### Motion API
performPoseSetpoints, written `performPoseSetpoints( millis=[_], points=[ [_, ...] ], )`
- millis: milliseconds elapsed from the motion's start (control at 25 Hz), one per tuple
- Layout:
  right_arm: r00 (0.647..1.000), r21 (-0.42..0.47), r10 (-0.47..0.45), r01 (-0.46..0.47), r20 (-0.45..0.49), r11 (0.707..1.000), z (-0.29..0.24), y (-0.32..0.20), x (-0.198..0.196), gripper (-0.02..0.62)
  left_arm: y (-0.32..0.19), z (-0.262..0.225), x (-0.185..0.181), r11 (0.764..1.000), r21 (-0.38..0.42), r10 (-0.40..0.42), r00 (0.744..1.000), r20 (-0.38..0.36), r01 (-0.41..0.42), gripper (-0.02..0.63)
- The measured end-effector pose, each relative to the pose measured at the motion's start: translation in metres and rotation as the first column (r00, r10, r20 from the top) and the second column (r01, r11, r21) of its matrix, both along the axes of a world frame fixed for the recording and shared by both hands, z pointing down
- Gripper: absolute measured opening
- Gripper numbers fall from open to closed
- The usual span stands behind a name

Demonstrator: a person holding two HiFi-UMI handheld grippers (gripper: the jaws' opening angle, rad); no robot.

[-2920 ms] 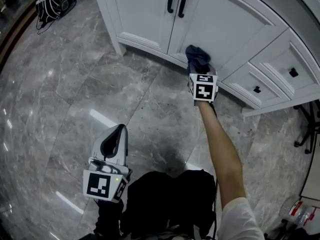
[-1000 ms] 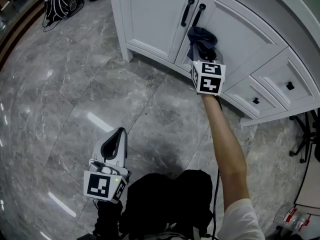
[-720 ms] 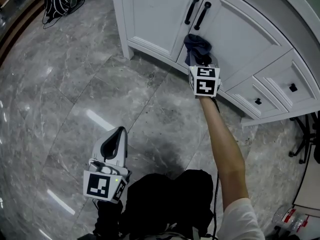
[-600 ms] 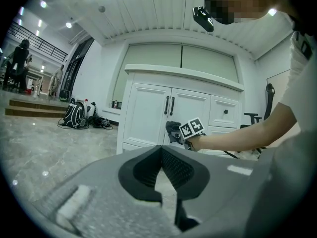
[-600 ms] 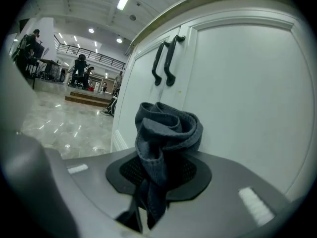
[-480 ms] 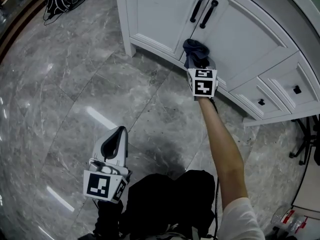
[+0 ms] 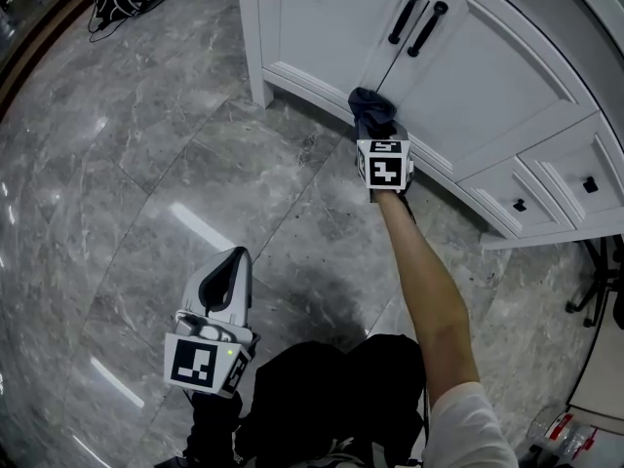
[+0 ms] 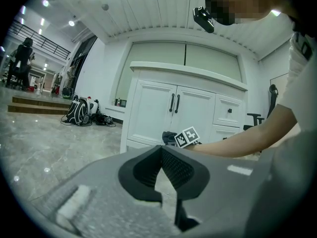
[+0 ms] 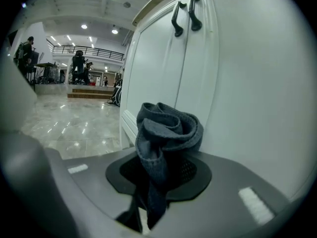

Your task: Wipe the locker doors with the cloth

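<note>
A person, seen from above, reaches the right arm toward a white cupboard with two locker doors [image 7: 487,76]. The right gripper [image 7: 376,135] is clamped on a bunched dark grey cloth [image 7: 372,110], which bulges out beyond its jaws. A second ago the cloth sat high on the right-hand door, just under the black handles [image 7: 419,22]; it has since slid down and now presses against the door's lower edge, close to the seam between the doors and just above the grey marble floor [image 7: 146,164]. This looks like the bottom of one downward wiping stroke (the wider panel to the right probably needs more passes). The left gripper [image 7: 227,266] hangs back over the floor, well apart from the doors, its jaws closed together and holding nothing.
</note>
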State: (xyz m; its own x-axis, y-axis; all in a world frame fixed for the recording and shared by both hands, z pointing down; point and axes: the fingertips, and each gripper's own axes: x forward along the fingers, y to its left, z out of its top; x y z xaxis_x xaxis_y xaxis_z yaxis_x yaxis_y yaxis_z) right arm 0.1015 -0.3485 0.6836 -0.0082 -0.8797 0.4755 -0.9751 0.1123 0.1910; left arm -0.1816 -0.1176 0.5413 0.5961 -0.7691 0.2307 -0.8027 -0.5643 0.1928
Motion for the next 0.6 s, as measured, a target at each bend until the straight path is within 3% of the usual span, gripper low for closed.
performPoseSetpoints(
  millis=[200,360,600],
  points=[
    [0.999,0.006,-0.041,0.041,0.002,0.999,-0.004,-0.016,-0.024,0.104,-0.003,0.002,-0.006,1.0,-0.004,-0.001,1.0,0.004,0.001,0.002],
    [0.998,0.034,-0.04,0.038,0.057,0.999,-0.033,-0.034,-0.037,0.103,-0.004,0.002,-0.013,1.0,-0.009,-0.013,1.0,0.008,0.013,0.002],
    [0.995,0.139,-0.043,0.031,0.085,0.99,-0.092,-0.049,-0.051,0.103,-0.005,-0.002,-0.017,1.0,-0.003,-0.022,1.0,-0.002,0.022,0.002]
  ],
)
